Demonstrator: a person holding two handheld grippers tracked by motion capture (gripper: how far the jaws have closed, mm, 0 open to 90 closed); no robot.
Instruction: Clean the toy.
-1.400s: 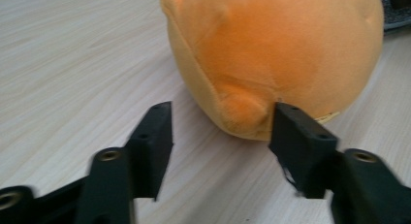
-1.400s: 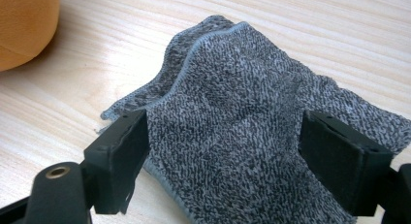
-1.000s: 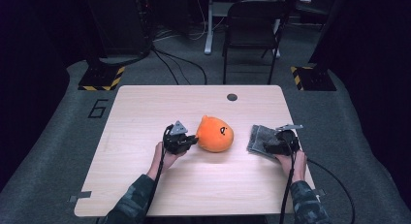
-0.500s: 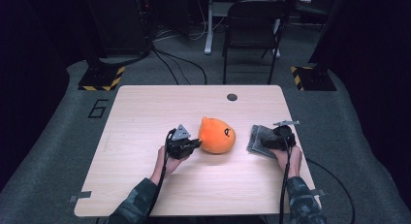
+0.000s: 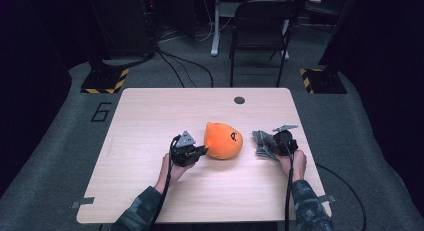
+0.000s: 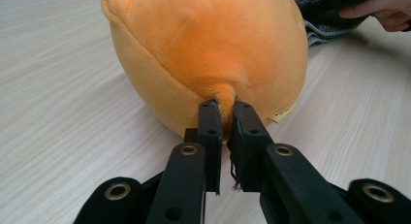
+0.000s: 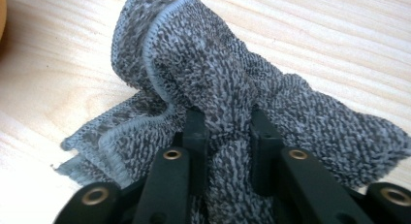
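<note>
Pinching a small fold of the orange plush (image 6: 208,49), the left gripper (image 6: 223,120) holds it at mid-table (image 5: 150,111). Right of it, the right gripper (image 7: 225,132) has just been closing and now clenches a bunched grey cloth (image 7: 218,73) between its jaws.

Orange plush toys: one, the orange plush toy (image 5: 223,140) on the table.
Grey cloths: one, the grey knitted cloth (image 5: 262,143), bunched, right of the toy.
Tables: one, the wooden table (image 5: 150,116).
Grippers: two, the left gripper (image 5: 201,150) and the right gripper (image 5: 272,146).
Hands: two, one on each gripper.
Chairs: one, the black chair (image 5: 260,31) beyond the table.
Dark round caps in the tabletop: one, the cap (image 5: 239,100).
</note>
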